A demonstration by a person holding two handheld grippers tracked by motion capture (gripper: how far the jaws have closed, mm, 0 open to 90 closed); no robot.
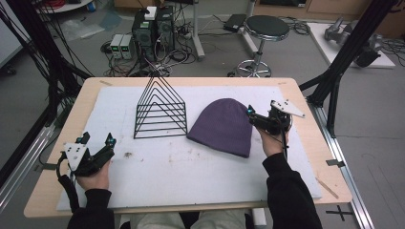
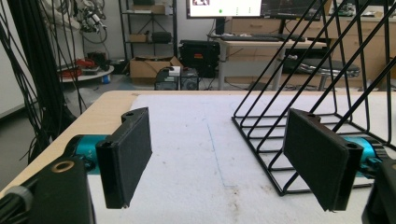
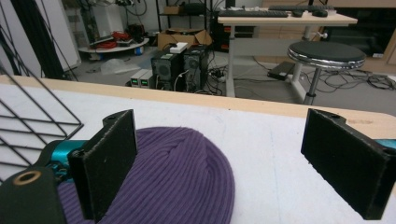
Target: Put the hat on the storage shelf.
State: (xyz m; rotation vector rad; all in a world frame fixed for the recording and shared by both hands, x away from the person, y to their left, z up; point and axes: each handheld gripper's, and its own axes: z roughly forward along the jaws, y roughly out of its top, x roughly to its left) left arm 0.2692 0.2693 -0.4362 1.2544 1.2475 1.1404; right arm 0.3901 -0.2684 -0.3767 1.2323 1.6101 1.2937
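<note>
A purple knit beanie point(image 1: 223, 125) lies flat on the white mat point(image 1: 191, 167), right of centre. My right gripper point(image 1: 261, 110) hovers at its right edge, open and holding nothing. In the right gripper view the beanie point(image 3: 182, 177) lies low between the jaws toward the left jaw, and the right gripper point(image 3: 224, 168) is spread wide. A black triangular wire rack point(image 1: 160, 109) stands upright left of the beanie. My left gripper point(image 1: 98, 139) rests near the mat's front left, open and holding nothing. The left gripper view has the rack point(image 2: 254, 151) ahead to the right of the open left gripper point(image 2: 219, 163).
The wooden table point(image 1: 90, 90) carries the mat, with bare wood around its rim. Past the far edge on the floor are computer towers point(image 1: 153, 28), tangled cables and a black stool point(image 1: 266, 27). Black frame posts point(image 1: 344, 52) rise at both sides.
</note>
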